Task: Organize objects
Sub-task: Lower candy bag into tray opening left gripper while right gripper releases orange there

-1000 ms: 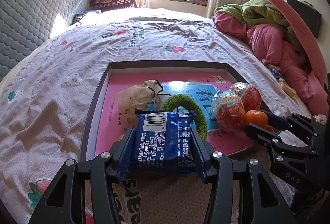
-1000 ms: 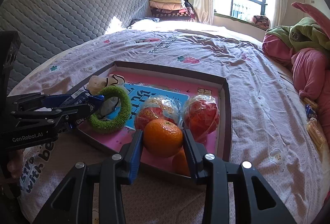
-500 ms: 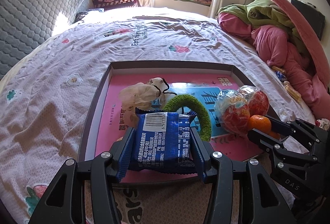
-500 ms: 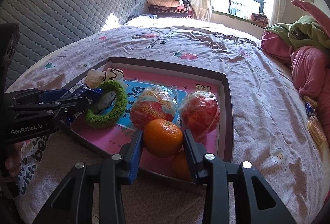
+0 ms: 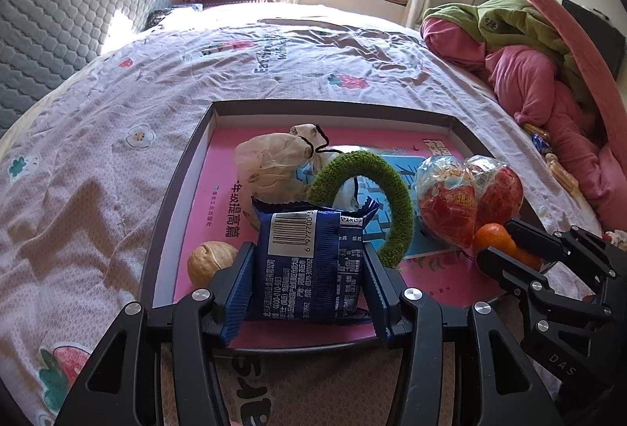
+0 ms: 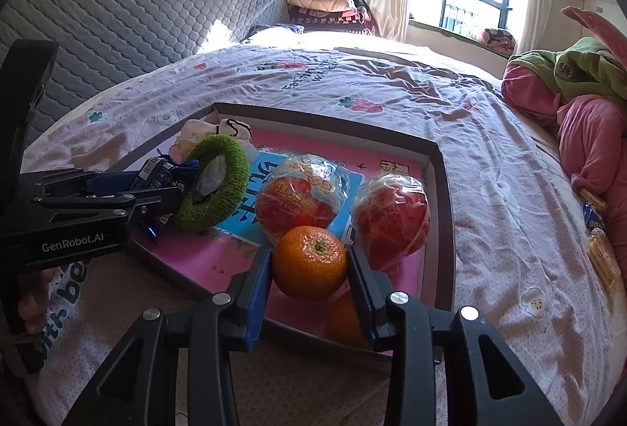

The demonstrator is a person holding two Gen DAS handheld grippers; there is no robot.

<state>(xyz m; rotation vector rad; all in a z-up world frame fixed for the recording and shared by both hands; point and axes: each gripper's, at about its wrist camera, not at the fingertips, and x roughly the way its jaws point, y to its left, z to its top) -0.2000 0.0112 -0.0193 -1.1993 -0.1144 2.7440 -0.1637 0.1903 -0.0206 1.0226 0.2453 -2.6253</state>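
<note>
Blue snack packet [image 5: 309,265] sits clamped in the left gripper [image 5: 309,269]; the right gripper [image 6: 309,265] pinches an orange [image 6: 309,261]. Both hover over the tray [image 6: 441,167], so the placing step is in hand; next, lower and release.

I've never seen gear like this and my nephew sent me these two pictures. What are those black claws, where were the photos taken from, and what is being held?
There is no robot here: a person holds a two-finger gripper in each hand, and a wide-angle camera on each looks forward along its fingers. One picture comes from the left gripper, the other from the right gripper; each gripper also shows at the edge of the other's picture. The left one is shut on a blue snack packet, the right one on an orange. Both hang over a shallow box lying on a bed. In the box lie a green ring, two wrapped red balls, a crumpled pale bag, a walnut and another orange.
</note>
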